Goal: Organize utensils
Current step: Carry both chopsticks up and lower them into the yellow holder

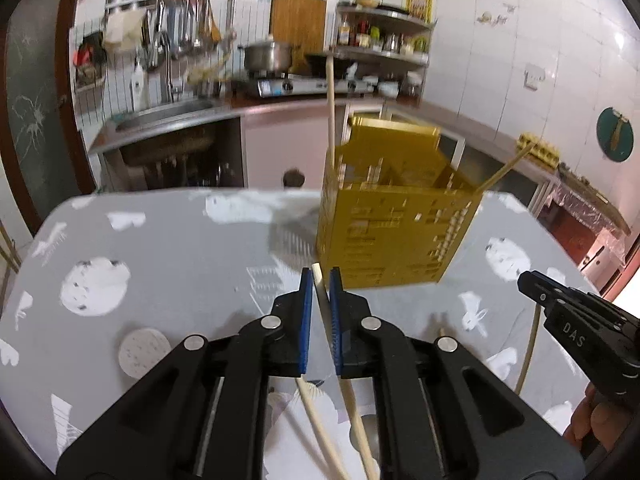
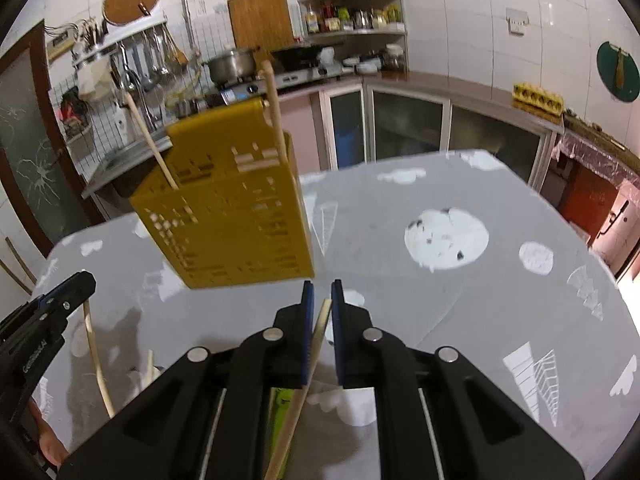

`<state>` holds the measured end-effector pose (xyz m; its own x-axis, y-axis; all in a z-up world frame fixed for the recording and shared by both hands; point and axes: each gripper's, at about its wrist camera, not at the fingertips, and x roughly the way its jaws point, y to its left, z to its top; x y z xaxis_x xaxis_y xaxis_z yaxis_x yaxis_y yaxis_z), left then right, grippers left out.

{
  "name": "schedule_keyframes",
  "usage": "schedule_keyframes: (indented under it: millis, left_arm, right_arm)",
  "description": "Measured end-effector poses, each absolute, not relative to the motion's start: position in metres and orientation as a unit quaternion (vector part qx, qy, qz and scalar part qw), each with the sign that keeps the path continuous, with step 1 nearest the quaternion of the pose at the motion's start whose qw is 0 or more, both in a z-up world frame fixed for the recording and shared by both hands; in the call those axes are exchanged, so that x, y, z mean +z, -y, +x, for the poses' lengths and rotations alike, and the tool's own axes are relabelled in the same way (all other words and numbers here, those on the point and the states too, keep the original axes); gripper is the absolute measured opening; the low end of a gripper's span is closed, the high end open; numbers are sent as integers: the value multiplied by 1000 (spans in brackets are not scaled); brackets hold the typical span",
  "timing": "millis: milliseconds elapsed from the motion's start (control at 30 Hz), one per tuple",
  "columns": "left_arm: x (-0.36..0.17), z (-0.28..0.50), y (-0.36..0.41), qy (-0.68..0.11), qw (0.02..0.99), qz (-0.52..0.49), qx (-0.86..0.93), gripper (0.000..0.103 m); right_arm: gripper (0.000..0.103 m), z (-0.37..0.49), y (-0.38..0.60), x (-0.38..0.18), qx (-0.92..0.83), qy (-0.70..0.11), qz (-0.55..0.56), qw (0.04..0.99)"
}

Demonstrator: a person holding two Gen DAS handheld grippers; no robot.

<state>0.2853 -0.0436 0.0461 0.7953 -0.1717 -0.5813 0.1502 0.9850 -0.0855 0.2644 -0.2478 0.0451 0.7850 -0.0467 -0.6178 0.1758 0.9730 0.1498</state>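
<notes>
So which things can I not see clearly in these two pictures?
- Lower ends of the two wooden chopsticks standing in the yellow perforated plastic utensil holder: hidden by its walls, both views.
- Tail of the pale chopstick in the left gripper: left wrist view, covered by the gripper body, then cut off by the bottom edge.
- Holder's inner compartments: blurred, left wrist view.
- Spice bottle labels on the shelf: too small.

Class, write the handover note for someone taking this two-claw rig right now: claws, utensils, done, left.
Left claw: shut on a chopstick.
Right claw: shut on a second chopstick.
Yellow utensil holder stands on the grey patterned table, ahead of both claws.
Done: two chopsticks already stand in the holder.
Left: put both held chopsticks in. At least one more chopstick shows below the left claw; whether it lies on the table is unclear.
</notes>
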Motion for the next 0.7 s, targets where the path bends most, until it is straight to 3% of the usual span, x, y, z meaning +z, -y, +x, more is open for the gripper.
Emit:
schedule_keyframes:
  millis: [700]
  left_arm:
    - [101, 250, 25, -221, 970, -30, -102, 4]
  right_arm:
    - [5, 227, 223, 115, -38, -220, 61, 973]
